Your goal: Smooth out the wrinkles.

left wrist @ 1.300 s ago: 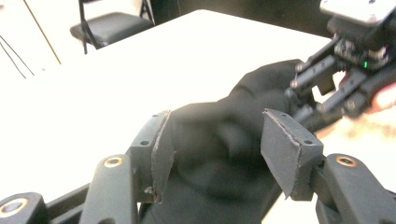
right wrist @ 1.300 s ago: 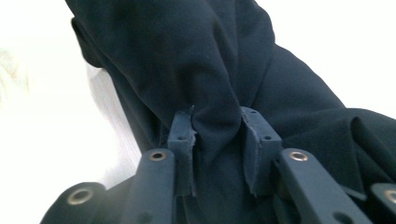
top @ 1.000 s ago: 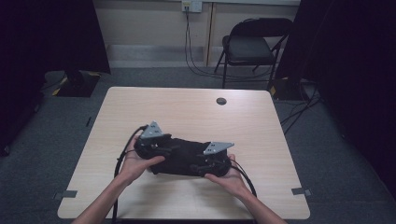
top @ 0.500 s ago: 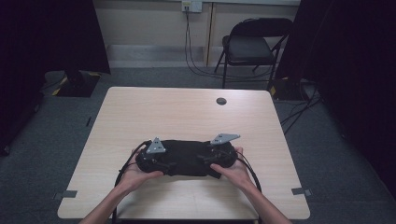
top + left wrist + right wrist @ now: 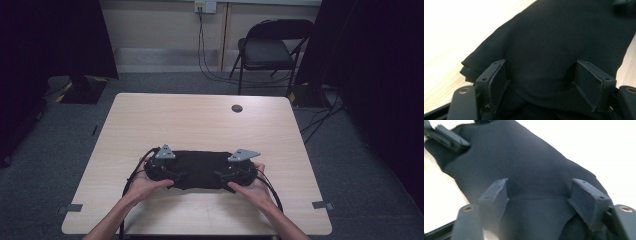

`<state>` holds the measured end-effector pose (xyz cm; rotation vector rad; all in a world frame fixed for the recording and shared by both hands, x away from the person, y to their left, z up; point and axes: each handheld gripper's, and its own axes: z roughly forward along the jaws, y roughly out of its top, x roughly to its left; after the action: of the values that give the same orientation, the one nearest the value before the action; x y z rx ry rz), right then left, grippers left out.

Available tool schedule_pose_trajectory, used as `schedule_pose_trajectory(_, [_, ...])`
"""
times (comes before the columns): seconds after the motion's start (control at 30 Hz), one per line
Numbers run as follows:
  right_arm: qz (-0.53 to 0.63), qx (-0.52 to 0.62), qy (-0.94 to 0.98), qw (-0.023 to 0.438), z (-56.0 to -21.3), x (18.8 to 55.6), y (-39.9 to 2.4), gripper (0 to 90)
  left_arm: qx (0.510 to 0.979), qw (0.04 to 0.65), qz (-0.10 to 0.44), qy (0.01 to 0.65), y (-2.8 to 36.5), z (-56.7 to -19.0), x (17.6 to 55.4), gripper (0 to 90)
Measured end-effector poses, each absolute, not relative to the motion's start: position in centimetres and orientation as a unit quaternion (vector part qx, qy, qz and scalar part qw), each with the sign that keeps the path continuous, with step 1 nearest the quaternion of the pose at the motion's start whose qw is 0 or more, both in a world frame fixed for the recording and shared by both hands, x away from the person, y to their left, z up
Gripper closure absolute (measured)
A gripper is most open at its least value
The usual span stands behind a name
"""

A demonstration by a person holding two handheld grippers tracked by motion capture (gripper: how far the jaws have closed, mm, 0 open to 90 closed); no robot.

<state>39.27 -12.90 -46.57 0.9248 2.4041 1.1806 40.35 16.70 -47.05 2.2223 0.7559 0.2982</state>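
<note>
1. A folded black cloth (image 5: 200,169) lies flat on the near half of the wooden table (image 5: 200,120), its long side running across between the person's two hands.
2. In the left gripper view the black cloth (image 5: 554,50) spreads away from the jaws, one folded corner resting on the pale wood (image 5: 446,62).
3. The left gripper (image 5: 172,176) sits at the cloth's left end. Its jaws have just been opening and now stand wide apart, with cloth lying between them but not pinched.
4. The right gripper (image 5: 225,178) sits at the right end. Its jaws have likewise just been opening and stand wide, cloth between them, unpinched.
5. A small round dark disc (image 5: 237,108) sits near the table's far edge, well apart from the cloth.
6. A black folding chair (image 5: 270,50) stands beyond the table.
</note>
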Motion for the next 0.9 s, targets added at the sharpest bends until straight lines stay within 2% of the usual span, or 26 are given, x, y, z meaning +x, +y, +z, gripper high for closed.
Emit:
schedule_pose_trajectory(0.2, [0.395,0.341,0.842,0.137,-48.5,39.8,-13.4,27.1,0.870,0.374,0.125,0.297,16.4,-47.6,40.4,27.9])
schedule_pose_trajectory(0.47, [0.412,0.352,0.827,0.148,-49.5,42.4,-13.3,27.0,0.849,0.394,0.171,0.309,16.4,-49.0,41.3,27.4])
schedule_pose_trajectory(0.57, [0.424,0.348,0.822,0.154,-49.7,42.9,-13.4,26.8,0.845,0.400,0.170,0.311,16.6,-48.8,41.3,27.3])
schedule_pose_trajectory(0.9, [0.439,0.365,0.810,0.134,-46.9,41.6,-15.2,19.8,0.819,0.445,0.154,0.327,19.2,-46.1,39.9,24.7])
